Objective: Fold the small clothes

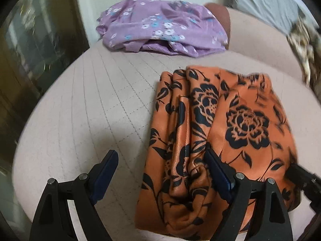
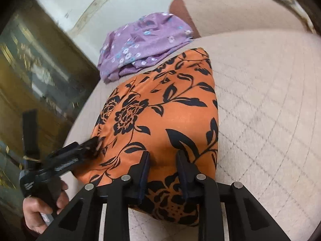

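Lying on quilted bed (image 1: 80, 104): two garments, orange floral cloth (image 1: 230, 124) and purple cloth (image 1: 160, 28). Left gripper (image 1: 162, 160) gaping wide, empty; right gripper (image 2: 163, 157) hovering slightly parted over orange. Hand (image 2: 40, 210) showing in right view only.

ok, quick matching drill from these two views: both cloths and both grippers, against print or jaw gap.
1 orange cloth
2 purple cloth
3 left gripper
4 right gripper

a jaws wide apart
b white and blue flowers
c jaws narrowly apart
d black flowers

Pairs: 1-d, 2-b, 3-a, 4-c
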### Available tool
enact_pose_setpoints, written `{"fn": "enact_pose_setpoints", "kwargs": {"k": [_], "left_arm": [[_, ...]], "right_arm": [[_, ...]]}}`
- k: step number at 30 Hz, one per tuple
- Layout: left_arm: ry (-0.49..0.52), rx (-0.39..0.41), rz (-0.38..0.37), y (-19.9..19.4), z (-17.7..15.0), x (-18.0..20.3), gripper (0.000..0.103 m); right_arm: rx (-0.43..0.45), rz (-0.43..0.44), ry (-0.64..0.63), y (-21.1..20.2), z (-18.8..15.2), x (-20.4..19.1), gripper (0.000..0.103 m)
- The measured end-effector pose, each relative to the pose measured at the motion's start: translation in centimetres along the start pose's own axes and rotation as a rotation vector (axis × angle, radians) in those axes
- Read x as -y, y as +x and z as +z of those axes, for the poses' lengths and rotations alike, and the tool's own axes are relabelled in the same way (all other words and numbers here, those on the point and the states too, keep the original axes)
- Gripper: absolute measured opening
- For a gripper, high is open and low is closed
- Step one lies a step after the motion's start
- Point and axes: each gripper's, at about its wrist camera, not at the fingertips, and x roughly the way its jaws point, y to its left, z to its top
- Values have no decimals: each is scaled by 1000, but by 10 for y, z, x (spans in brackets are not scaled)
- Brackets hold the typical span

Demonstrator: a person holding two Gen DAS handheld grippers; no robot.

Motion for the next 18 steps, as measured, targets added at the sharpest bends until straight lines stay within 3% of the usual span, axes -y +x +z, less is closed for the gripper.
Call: {"fn": "enact_pose_setpoints", "kwargs": {"k": [4,10,14,18], "left_arm": [[-35,-14,-44,2,1,-10,89],[-30,-5,-51,3,-2,-10,91],[-6,5,-37,4,-1,-7,91],[24,22,-10,1,-1,-4,92]], "right_arm": [[15,2,-16,-2,28,-6,31],[49,-130,-10,27,76,-2,31],[-55,-200,19,73,93,16,32],[-66,-220,-11,77,112,7,33]]}}
